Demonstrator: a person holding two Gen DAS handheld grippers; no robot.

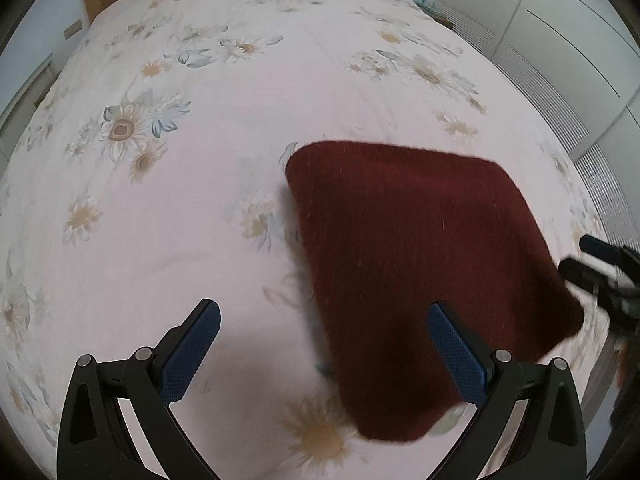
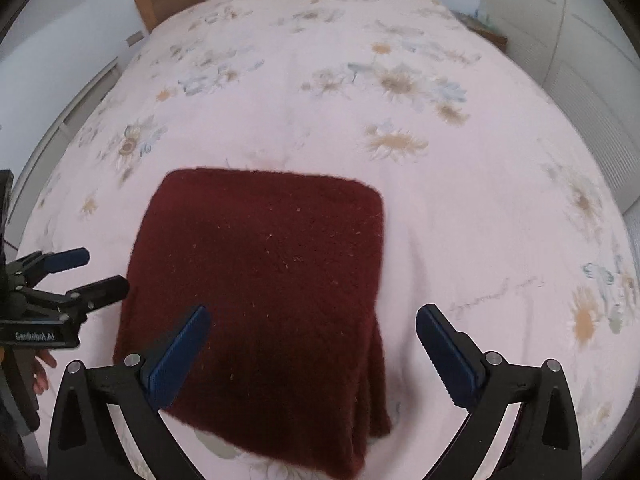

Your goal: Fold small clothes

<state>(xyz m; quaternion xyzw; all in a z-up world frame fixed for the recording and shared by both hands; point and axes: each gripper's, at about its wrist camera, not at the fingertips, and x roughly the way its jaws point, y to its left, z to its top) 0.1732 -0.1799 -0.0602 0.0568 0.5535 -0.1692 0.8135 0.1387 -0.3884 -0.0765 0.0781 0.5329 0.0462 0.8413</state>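
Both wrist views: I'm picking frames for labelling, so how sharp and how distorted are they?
Left wrist view: strong fisheye bend with dark corners; the dark red garment is smeared at its near edge, and the right gripper at the frame's edge is blurred. Right wrist view: same bend, the bedspread flowers soft, the garment's knit fairly readable.

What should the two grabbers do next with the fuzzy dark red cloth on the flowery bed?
Probably lift both away. The dark red knitted cloth already lies in a neat folded square on the pale flowered bedspread, and the left gripper and right gripper both hang open, holding nothing.
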